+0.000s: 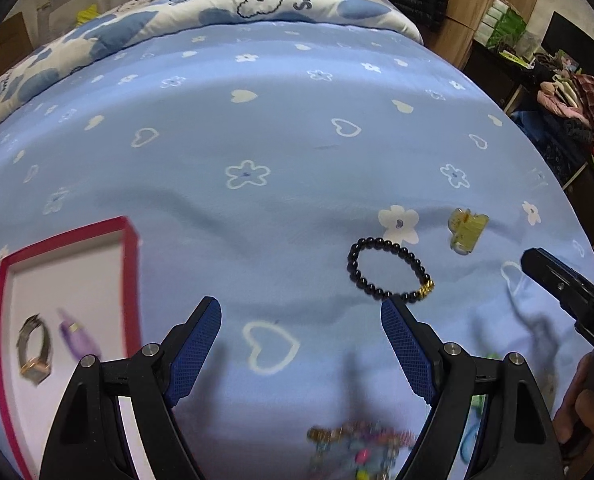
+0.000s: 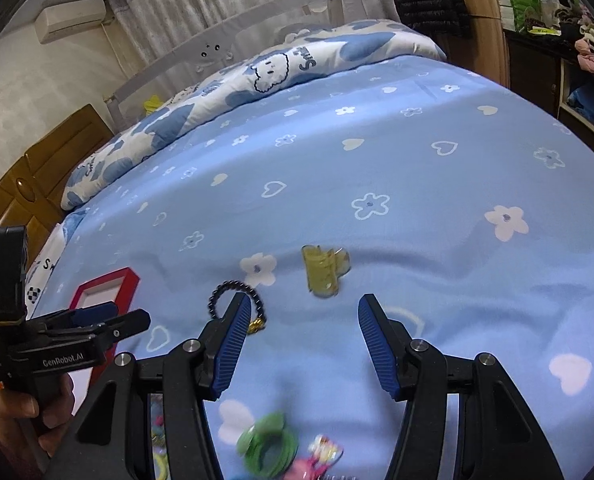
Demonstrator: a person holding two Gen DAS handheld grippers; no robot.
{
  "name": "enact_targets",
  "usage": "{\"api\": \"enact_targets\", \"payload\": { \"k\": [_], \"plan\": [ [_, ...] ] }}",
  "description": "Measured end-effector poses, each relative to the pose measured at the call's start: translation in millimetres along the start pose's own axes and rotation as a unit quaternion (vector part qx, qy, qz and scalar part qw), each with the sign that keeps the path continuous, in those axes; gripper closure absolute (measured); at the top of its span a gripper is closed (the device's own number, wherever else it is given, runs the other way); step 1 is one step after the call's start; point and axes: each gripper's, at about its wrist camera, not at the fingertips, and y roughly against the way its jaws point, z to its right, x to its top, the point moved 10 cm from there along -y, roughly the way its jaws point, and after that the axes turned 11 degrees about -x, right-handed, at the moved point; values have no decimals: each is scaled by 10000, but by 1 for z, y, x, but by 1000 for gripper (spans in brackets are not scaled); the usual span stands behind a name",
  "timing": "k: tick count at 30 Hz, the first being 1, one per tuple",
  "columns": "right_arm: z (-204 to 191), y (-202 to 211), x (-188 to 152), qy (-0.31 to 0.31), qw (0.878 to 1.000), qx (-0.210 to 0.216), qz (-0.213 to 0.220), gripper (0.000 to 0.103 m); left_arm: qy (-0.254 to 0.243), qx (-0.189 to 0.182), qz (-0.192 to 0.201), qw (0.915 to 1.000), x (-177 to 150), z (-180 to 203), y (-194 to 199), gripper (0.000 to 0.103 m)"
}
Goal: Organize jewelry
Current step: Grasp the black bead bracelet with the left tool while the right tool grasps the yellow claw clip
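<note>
A bed (image 1: 281, 120) covered in a light blue sheet printed with white hearts and flowers carries everything. Toward its left edge lies a red-rimmed tray (image 1: 131, 276) with a white floor, already holding a metal wristwatch (image 1: 36, 346) and a small purple piece (image 1: 77, 334) side by side. Out on the sheet, well apart from the tray, lie a black bead bracelet (image 1: 389, 270) with a gold charm and, just beyond it to the right, a translucent yellow hair claw (image 1: 467, 230). Nearest the person sits a blurred heap of colourful trinkets (image 1: 357, 446), and in the right wrist view a green coiled band (image 2: 269, 450) beside a pink piece (image 2: 321, 454).

The left gripper (image 1: 301, 314) hangs above the sheet with its jaws wide apart and nothing between them, the right-hand pad close to the bracelet's charm. The right gripper (image 2: 305, 306) is likewise spread and empty, aimed between the bracelet and the hair claw.

The step in hand looks like picking the next loose item for the tray. For the bracelet, a sound approach would be to come down over one side of the loop, so both pads close on the bead strand rather than the soft sheet; pinching cloth with it could drag the claw along. The beads are round and likely slippery, so a firm, slow closure near the charm should help. The claw is rigid and would suit a grasp across its body.
</note>
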Motion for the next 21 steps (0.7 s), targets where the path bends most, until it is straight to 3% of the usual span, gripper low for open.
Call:
{"api": "enact_targets", "payload": {
  "k": [10, 12, 14, 16, 17, 19, 20, 21],
  "plan": [
    [-7, -49, 8, 31, 9995, 9, -311, 45, -85, -97, -237, 9996, 20, 4, -62, 28],
    [-7, -55, 9, 47, 9994, -28, -337, 45, -177, -102, -346, 9992, 19, 7, -74, 40],
    [-7, -61, 9, 68, 9993, -47, -358, 45, -310, -28, -459, 9985, 17, 9, -85, 59],
    [-5, -66, 8, 79, 9991, -79, -406, 46, -464, 45, -402, 9981, 19, 12, -90, 67],
    [-4, -68, 8, 72, 9991, -98, -417, 48, -503, 29, -393, 9980, 19, 14, -91, 78],
    [0, -72, 5, 23, 9988, -137, -467, 65, -550, -113, -410, 9976, 18, 18, -93, 96],
    [0, -73, 4, 0, 9987, -132, -486, 77, -586, -125, -402, 9974, 18, 20, -94, 96],
    [1, -71, 4, -39, 9990, -105, -444, 77, -630, -132, -383, 9972, 18, 21, -93, 96]
  ]
}}
